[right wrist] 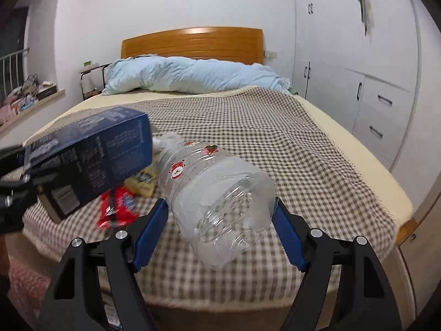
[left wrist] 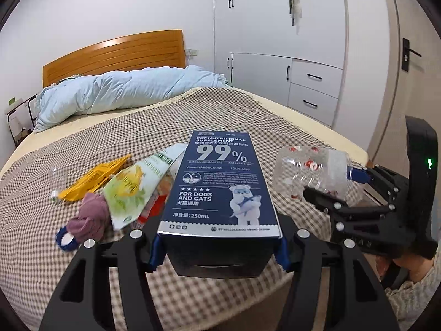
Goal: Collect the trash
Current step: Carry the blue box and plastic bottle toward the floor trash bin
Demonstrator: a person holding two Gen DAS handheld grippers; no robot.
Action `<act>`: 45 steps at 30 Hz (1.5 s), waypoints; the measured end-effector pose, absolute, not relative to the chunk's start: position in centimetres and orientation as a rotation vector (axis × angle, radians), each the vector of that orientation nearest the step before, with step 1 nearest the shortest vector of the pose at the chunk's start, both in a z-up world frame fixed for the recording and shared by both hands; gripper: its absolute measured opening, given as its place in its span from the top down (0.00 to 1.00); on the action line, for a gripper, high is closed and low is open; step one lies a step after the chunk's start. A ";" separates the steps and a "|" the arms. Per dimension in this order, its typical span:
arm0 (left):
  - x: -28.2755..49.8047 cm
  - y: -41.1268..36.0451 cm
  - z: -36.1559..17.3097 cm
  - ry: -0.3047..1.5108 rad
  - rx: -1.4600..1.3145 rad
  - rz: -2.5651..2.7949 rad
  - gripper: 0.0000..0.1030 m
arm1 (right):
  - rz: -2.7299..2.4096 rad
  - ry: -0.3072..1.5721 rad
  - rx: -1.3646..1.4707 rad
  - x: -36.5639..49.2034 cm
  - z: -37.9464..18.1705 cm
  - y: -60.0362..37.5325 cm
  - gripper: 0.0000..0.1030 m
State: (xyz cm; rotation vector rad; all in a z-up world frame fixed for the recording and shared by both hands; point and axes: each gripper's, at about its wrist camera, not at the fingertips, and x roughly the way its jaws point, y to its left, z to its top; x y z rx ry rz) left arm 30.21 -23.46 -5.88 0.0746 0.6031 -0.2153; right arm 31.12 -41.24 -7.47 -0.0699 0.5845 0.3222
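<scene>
Above the foot of the bed, the dark blue cardboard pet-supplement box (left wrist: 220,184) sits clamped by its near end between the blue pads of the left tool (left wrist: 219,251), lifted clear of the brown-and-white checked bedspread (left wrist: 82,248). To its right, the clear crumpled plastic bottle with red stickers (right wrist: 217,193) is gripped across its body by the right tool (right wrist: 220,229), likewise held off the bed. Each tool carries one piece, probably so both can go to a bin in a single trip.

Left on the bedspread, just beside the box, lie a yellow foil sachet (left wrist: 93,179), a green-and-yellow snack pouch (left wrist: 132,190), a red wrapper (right wrist: 118,207) and a mauve knotted cloth (left wrist: 88,218). Further back, a pale blue duvet (left wrist: 124,91) is bunched against the wooden headboard (left wrist: 115,55), well apart from the litter.
</scene>
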 end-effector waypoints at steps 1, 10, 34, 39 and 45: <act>29.3 -23.1 -5.6 0.605 0.075 -0.221 0.43 | 0.320 0.580 -0.073 30.3 -7.4 -41.1 0.29; 22.6 -20.4 -5.2 0.632 0.055 -0.244 0.43 | 0.330 0.572 -0.083 23.1 -8.7 -38.8 0.29; 13.9 -14.1 -11.0 0.774 0.056 -0.242 0.43 | 0.436 0.683 -0.175 15.5 -13.5 -32.3 0.29; 12.8 -13.0 -12.6 0.807 0.056 -0.251 0.43 | 0.458 0.724 -0.225 14.5 -15.1 -30.5 0.29; 11.7 -11.9 -15.0 0.863 0.063 -0.263 0.43 | 0.470 0.777 -0.274 13.5 -17.3 -29.1 0.29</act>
